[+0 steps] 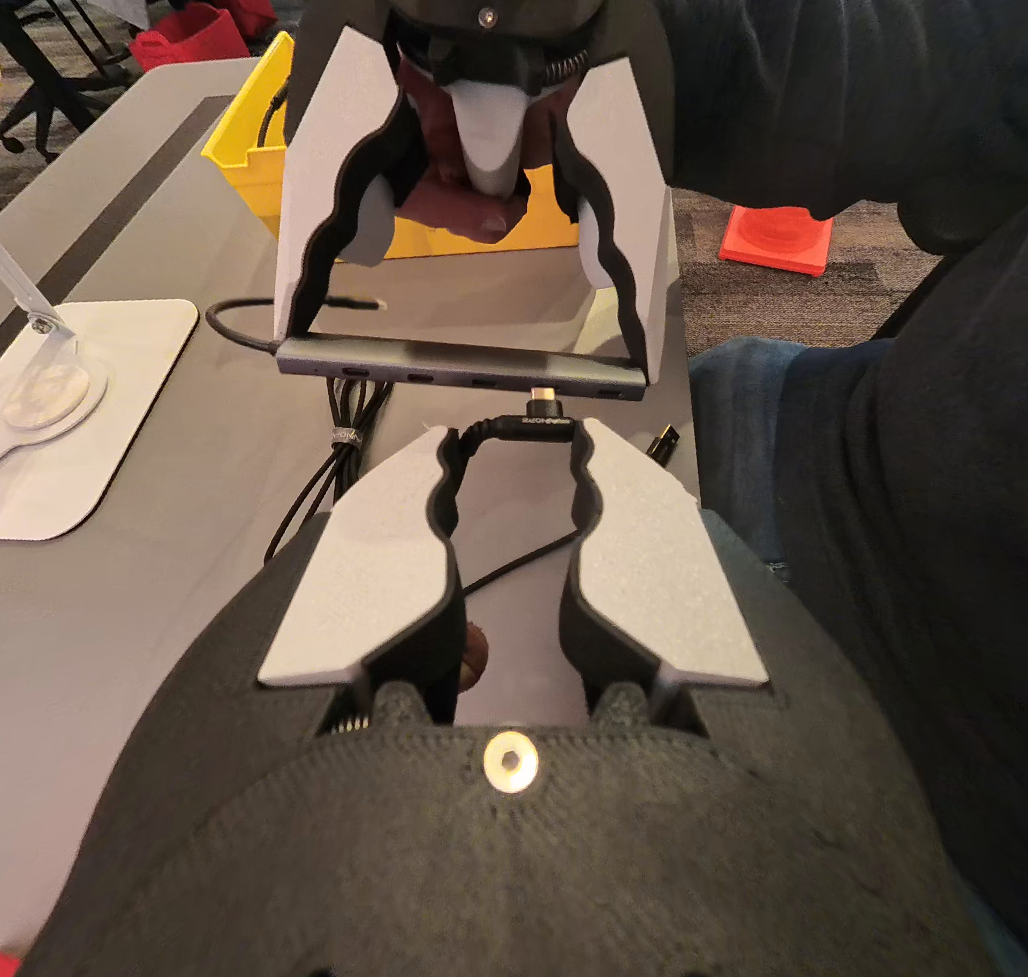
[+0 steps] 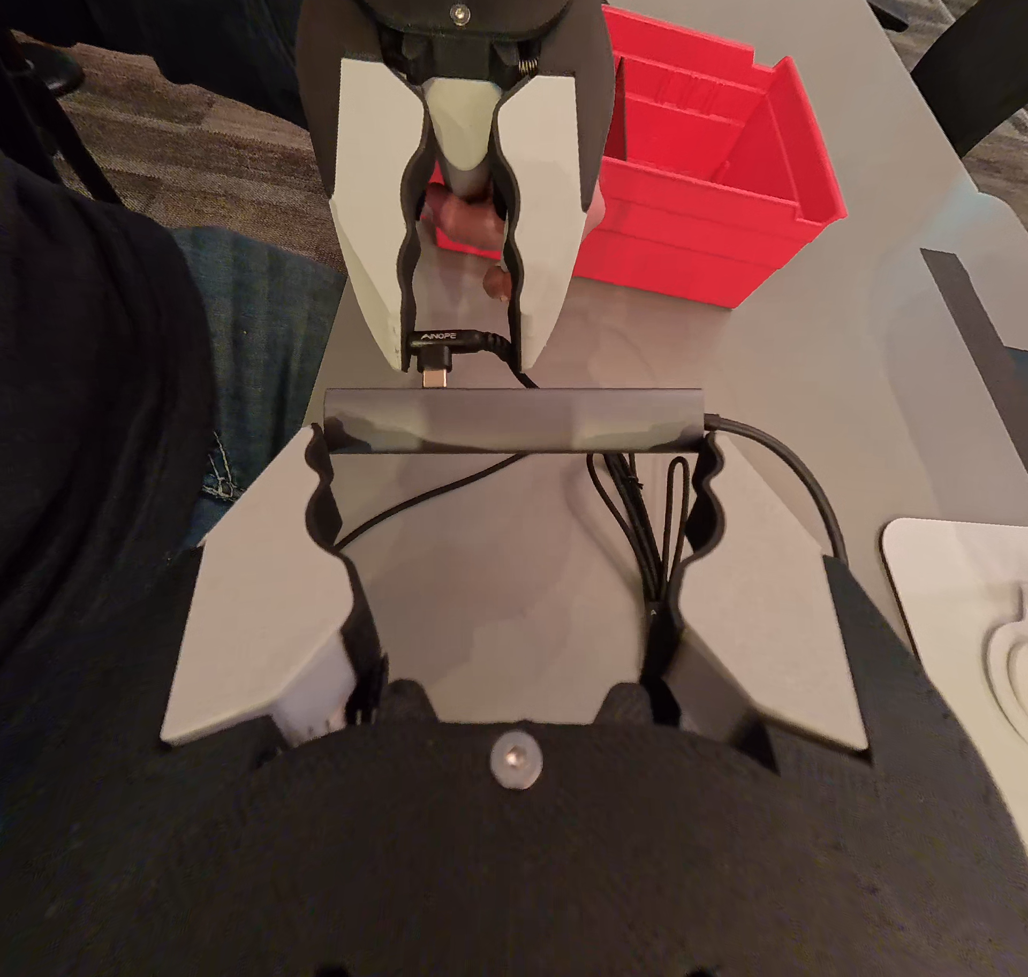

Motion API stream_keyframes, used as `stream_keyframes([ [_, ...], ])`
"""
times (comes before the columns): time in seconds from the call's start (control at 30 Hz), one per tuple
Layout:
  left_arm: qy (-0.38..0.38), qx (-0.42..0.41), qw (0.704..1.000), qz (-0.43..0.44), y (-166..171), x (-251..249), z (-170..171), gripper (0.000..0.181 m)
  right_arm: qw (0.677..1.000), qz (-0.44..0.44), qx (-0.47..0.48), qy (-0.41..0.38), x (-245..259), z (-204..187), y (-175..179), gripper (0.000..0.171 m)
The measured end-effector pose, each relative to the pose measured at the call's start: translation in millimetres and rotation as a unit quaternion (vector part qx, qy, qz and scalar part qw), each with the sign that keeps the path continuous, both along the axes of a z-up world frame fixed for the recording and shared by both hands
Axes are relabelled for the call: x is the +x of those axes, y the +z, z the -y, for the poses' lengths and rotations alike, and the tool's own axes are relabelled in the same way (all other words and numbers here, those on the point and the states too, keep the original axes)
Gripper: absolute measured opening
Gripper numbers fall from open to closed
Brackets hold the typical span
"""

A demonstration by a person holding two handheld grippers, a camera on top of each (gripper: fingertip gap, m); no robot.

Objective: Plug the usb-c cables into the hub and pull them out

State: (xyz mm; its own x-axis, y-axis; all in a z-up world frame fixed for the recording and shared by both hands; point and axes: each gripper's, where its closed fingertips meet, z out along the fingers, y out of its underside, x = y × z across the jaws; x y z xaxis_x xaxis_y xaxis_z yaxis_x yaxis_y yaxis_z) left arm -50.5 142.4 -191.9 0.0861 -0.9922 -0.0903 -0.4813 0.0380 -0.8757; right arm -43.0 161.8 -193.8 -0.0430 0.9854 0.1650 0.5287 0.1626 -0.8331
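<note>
A grey hub point(image 1: 461, 366) lies on the dark grey table. My right gripper point(image 2: 514, 441) is spread wide and shut on the hub point(image 2: 512, 419), one finger at each end. It also shows in the left wrist view point(image 1: 470, 347). My left gripper point(image 1: 514, 436) is shut on a black angled usb-c plug point(image 1: 542, 411). The plug's metal tip points at a port on the hub's side and is bare, right at the port's mouth. In the right wrist view the left gripper point(image 2: 461, 361) holds the plug point(image 2: 439, 347) just beyond the hub's far edge.
A bundled black cable point(image 1: 345, 450) and a loose plug point(image 1: 665, 441) lie near the hub. A yellow bin point(image 1: 250, 171), a red bin point(image 2: 712, 199) and a white stand base point(image 1: 83, 411) sit on the table. The table edge and a person's legs are close by. The tips of both grippers are at nearly the same place.
</note>
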Motion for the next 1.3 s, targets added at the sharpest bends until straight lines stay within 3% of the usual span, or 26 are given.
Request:
stream_keyframes([
  [0.63, -0.007, -0.003, 1.000, -0.011, -3.7, 3.3, 4.5, 0.038, 1.000, 0.017, 0.011, 0.008, -0.9, 3.1, 1.4, 0.127],
  [1.3, 0.003, -0.005, 1.000, 0.019, 1.7, 4.2, 2.0, 0.038, 0.999, -0.038, -0.004, 0.007, -2.6, 1.0, 10.2, 0.126],
])
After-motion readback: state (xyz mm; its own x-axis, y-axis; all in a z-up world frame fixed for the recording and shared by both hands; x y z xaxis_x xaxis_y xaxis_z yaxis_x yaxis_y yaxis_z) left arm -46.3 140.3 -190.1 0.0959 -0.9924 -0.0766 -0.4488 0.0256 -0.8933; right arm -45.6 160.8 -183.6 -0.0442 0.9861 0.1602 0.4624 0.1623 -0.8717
